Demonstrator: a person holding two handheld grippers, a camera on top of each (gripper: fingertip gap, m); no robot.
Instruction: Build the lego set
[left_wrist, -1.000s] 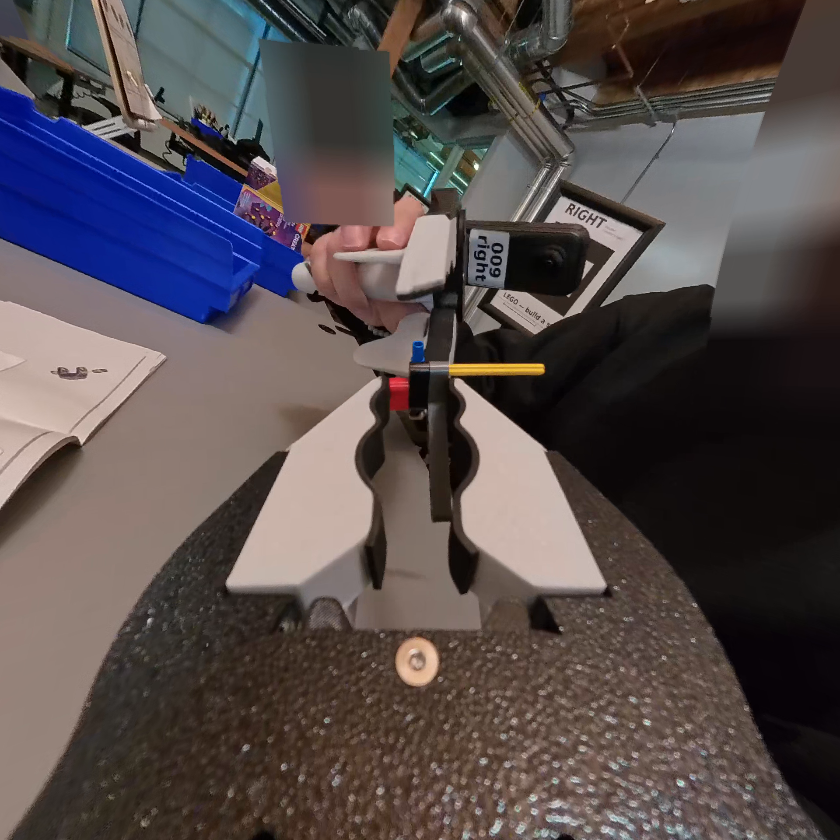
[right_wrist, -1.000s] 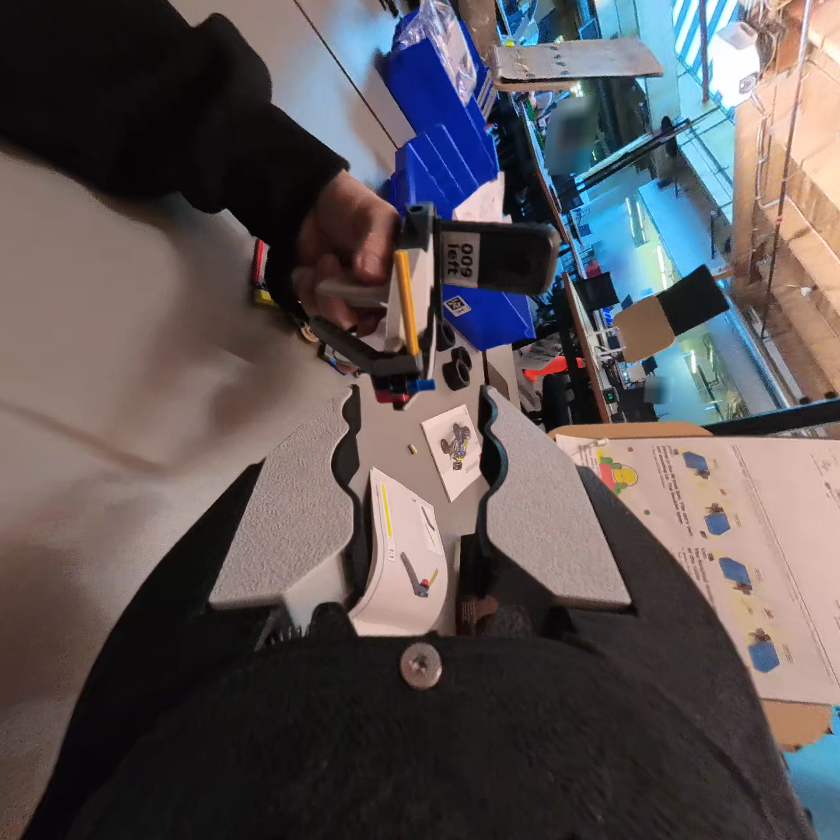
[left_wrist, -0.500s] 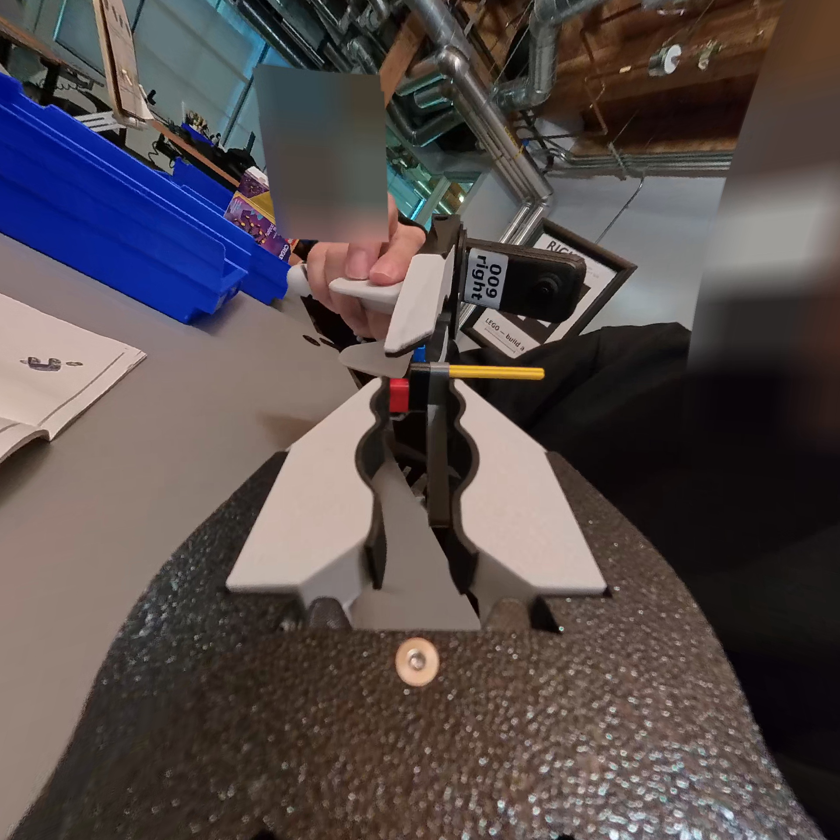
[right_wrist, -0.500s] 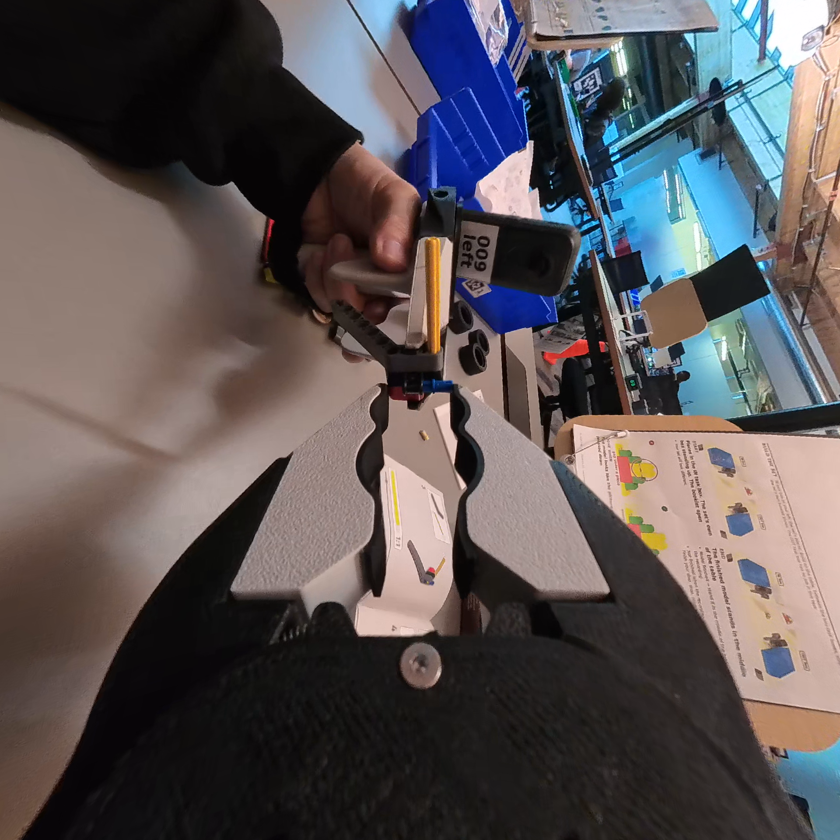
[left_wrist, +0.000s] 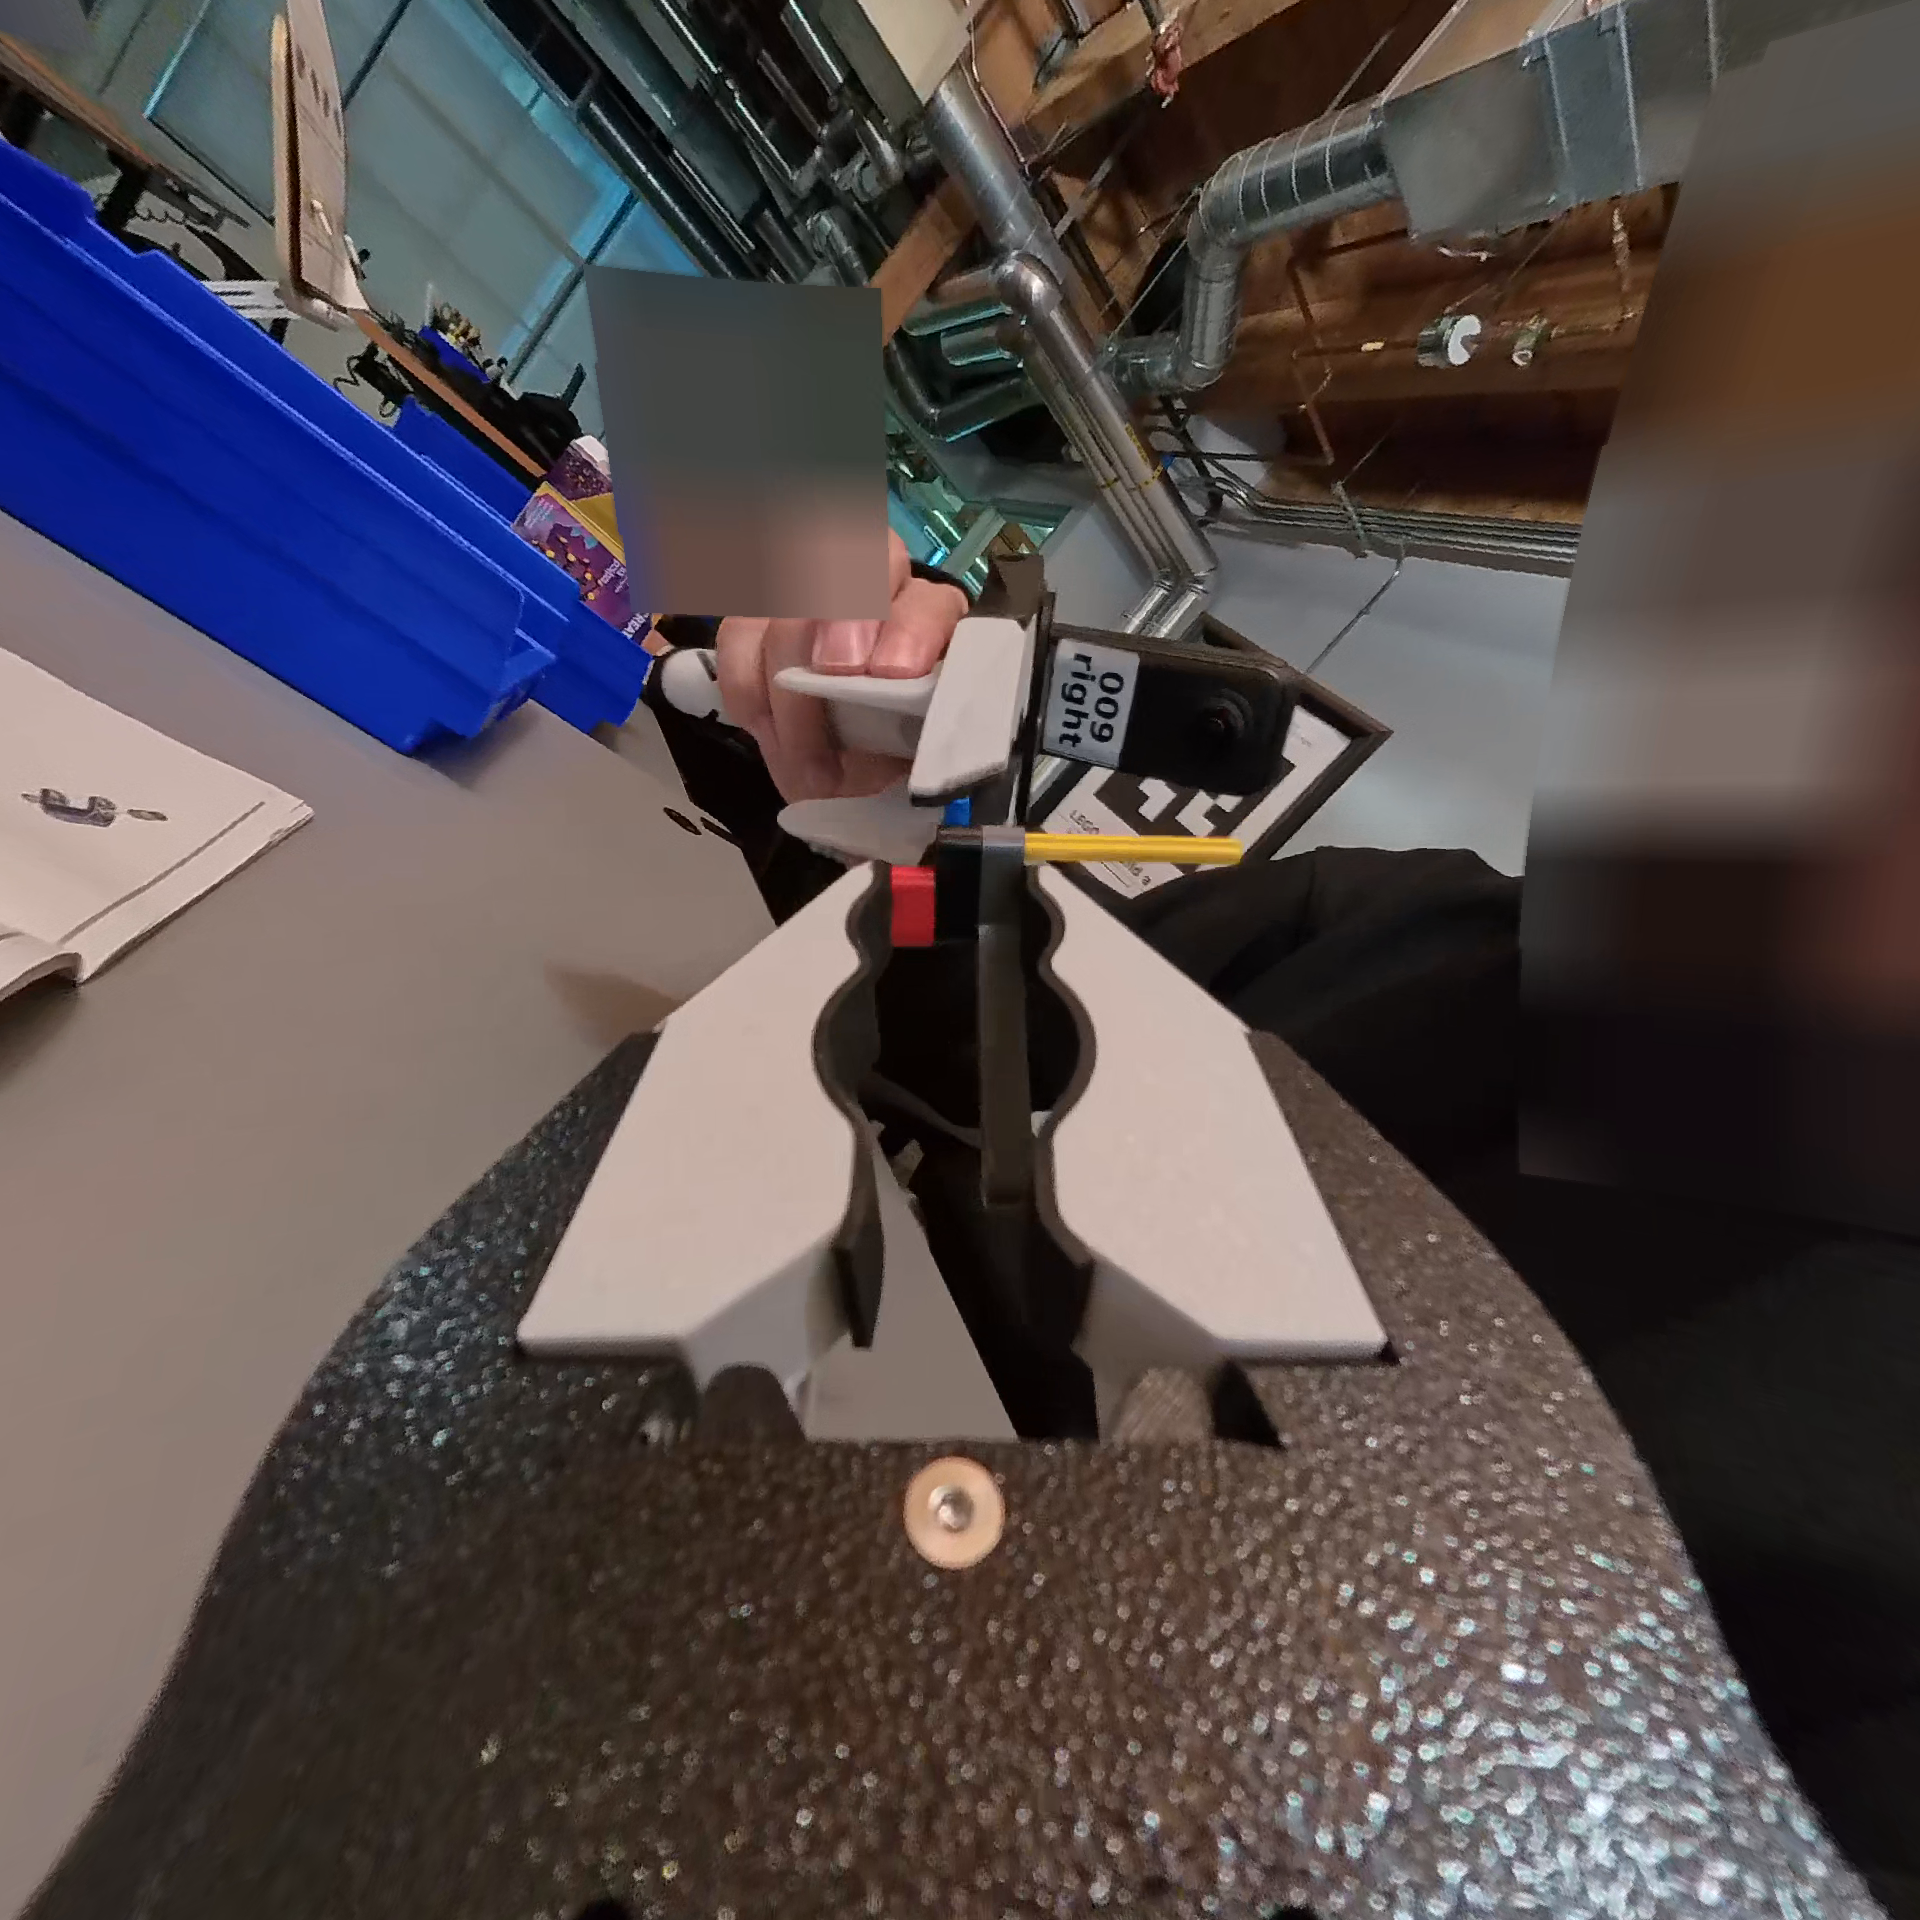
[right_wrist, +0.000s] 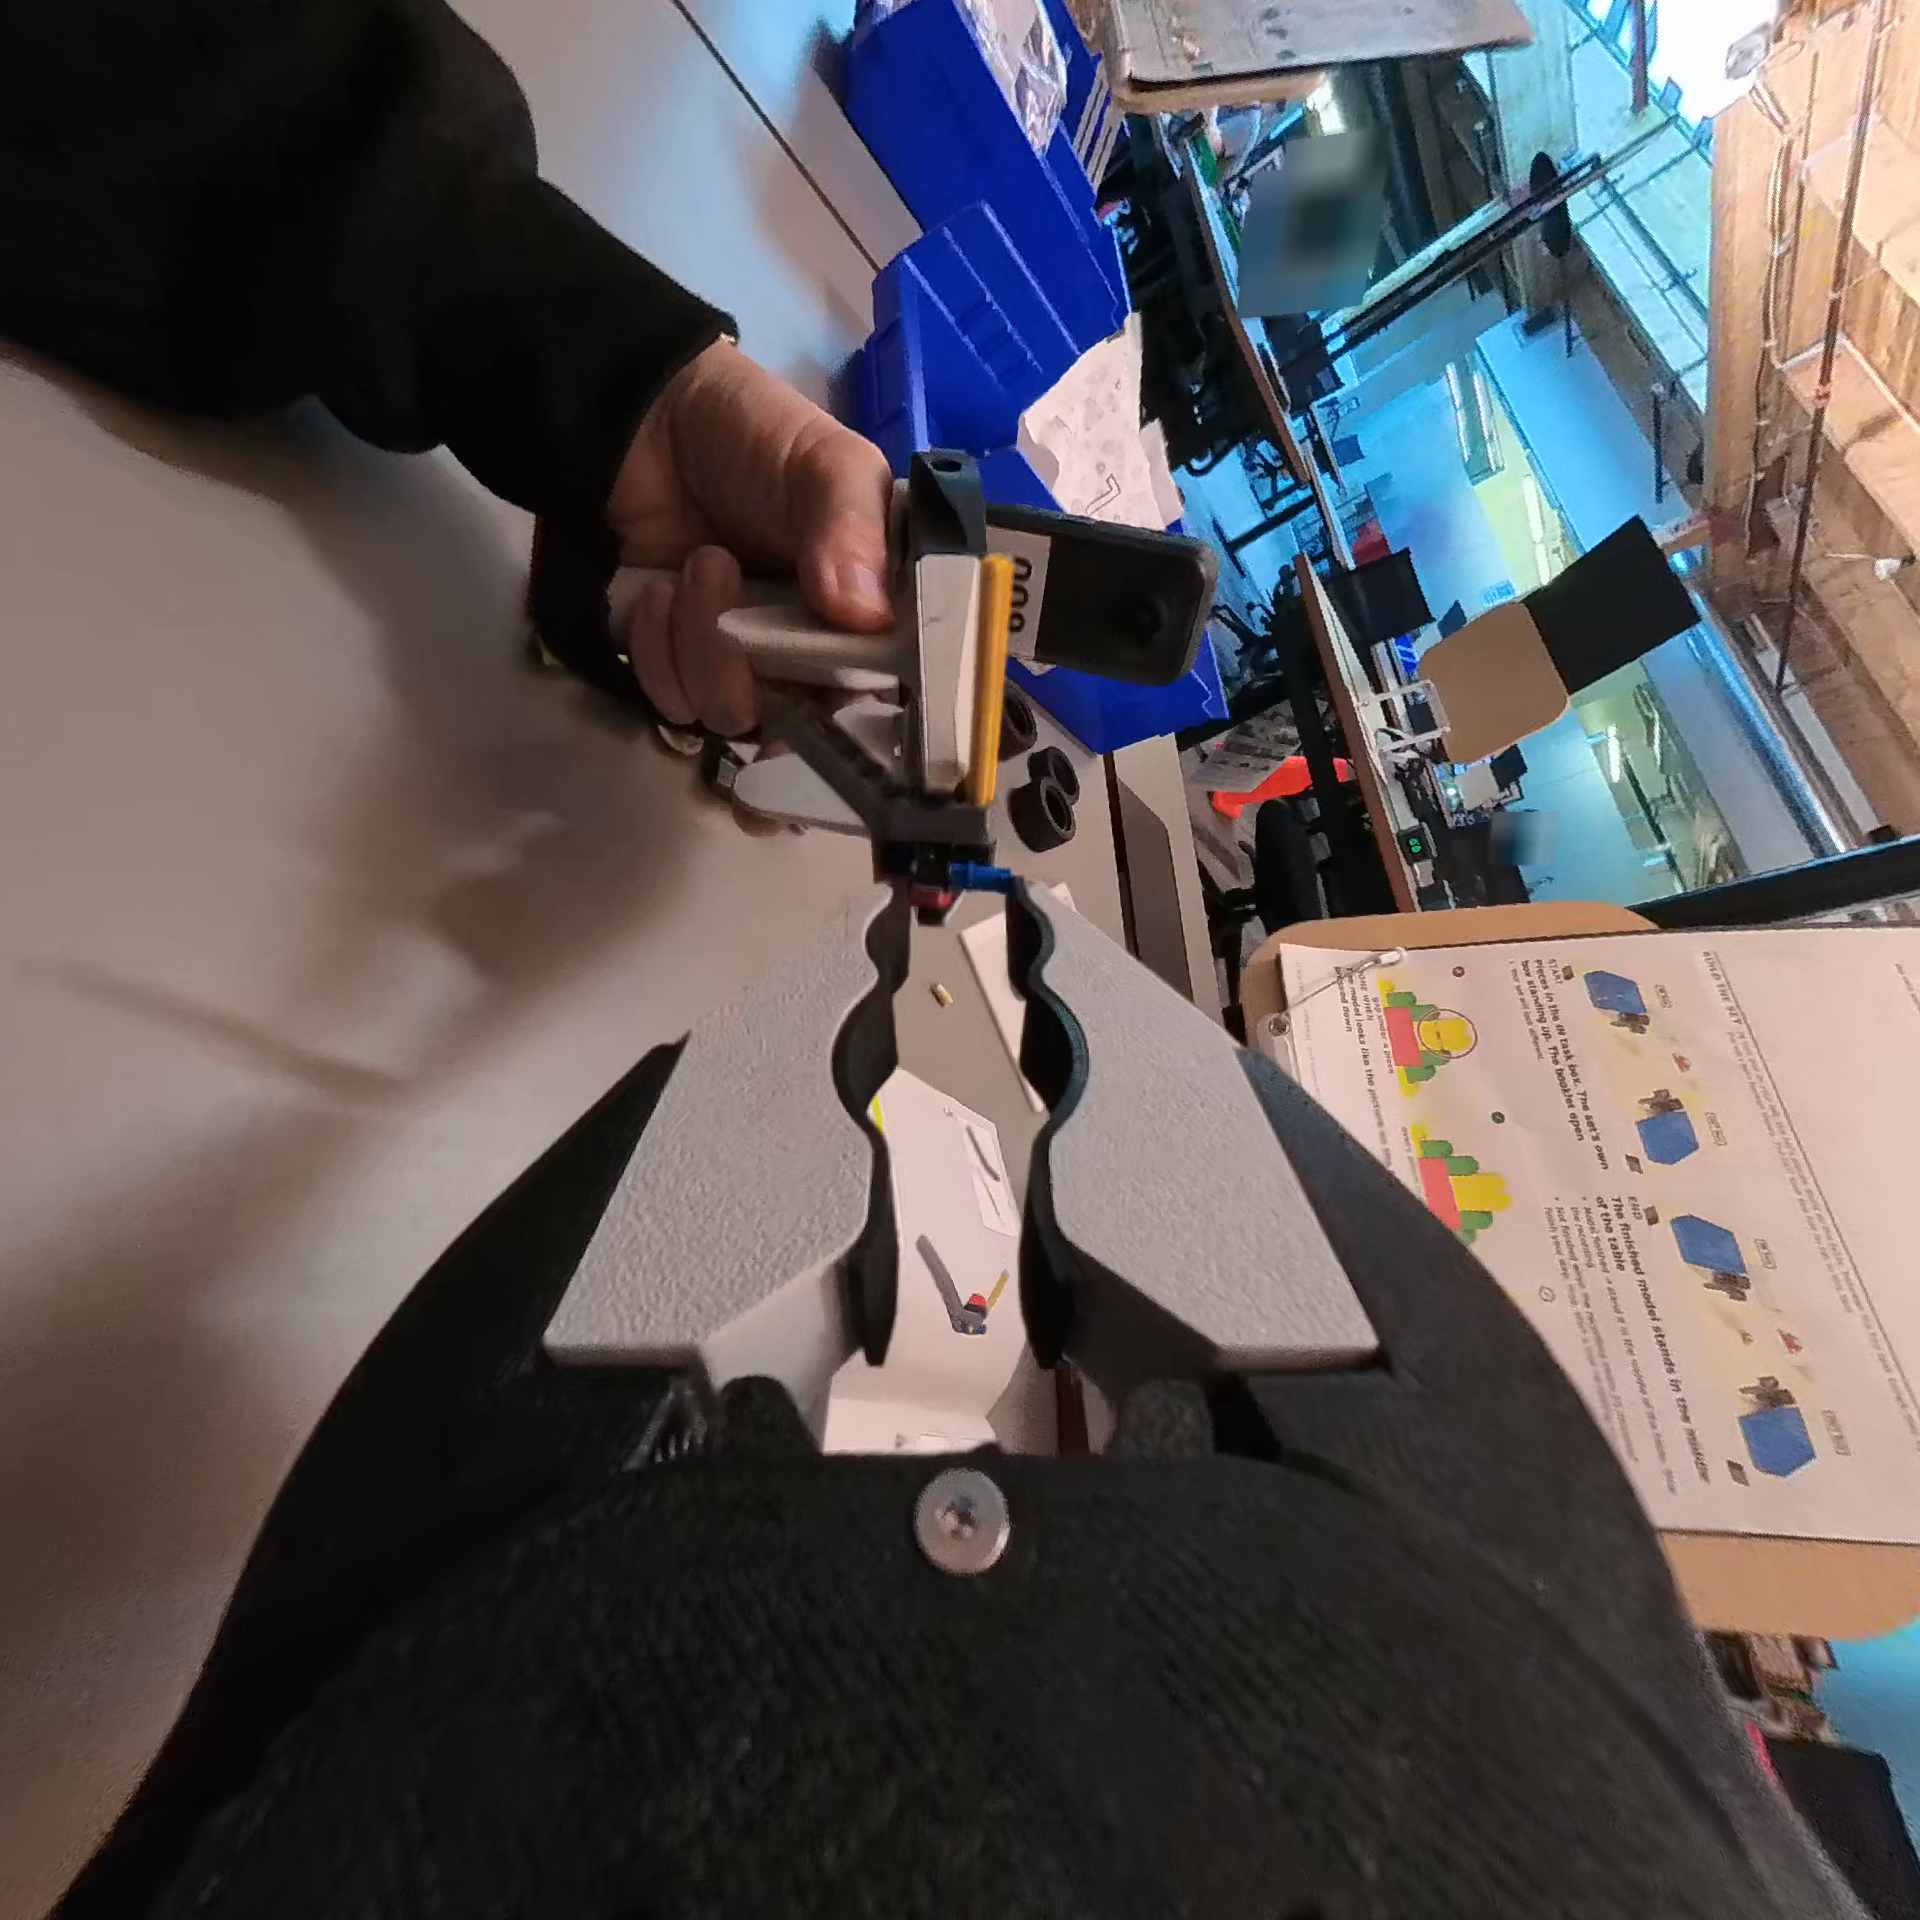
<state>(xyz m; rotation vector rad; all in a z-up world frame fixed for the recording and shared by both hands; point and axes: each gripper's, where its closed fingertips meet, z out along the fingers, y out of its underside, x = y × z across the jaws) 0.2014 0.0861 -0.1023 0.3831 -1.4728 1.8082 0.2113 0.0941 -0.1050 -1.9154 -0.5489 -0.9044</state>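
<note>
The left tool (left_wrist: 951, 925) was closed on a thin black lego beam (left_wrist: 1000, 1049) above the tabletop (left_wrist: 312, 1091), its yellow rod (left_wrist: 1132, 850) pointing sideways, while the right tool (right_wrist: 951, 914), partly open, sat right at the little blue pin (right_wrist: 971, 873).

I'm working in an industrial-style workshop: exposed metal ducts (left_wrist: 1049, 312) run overhead, well above the grey table (left_wrist: 312, 1039) holding blue storage bins (left_wrist: 239, 520) and printed instruction sheets (right_wrist: 1662, 1195).
</note>
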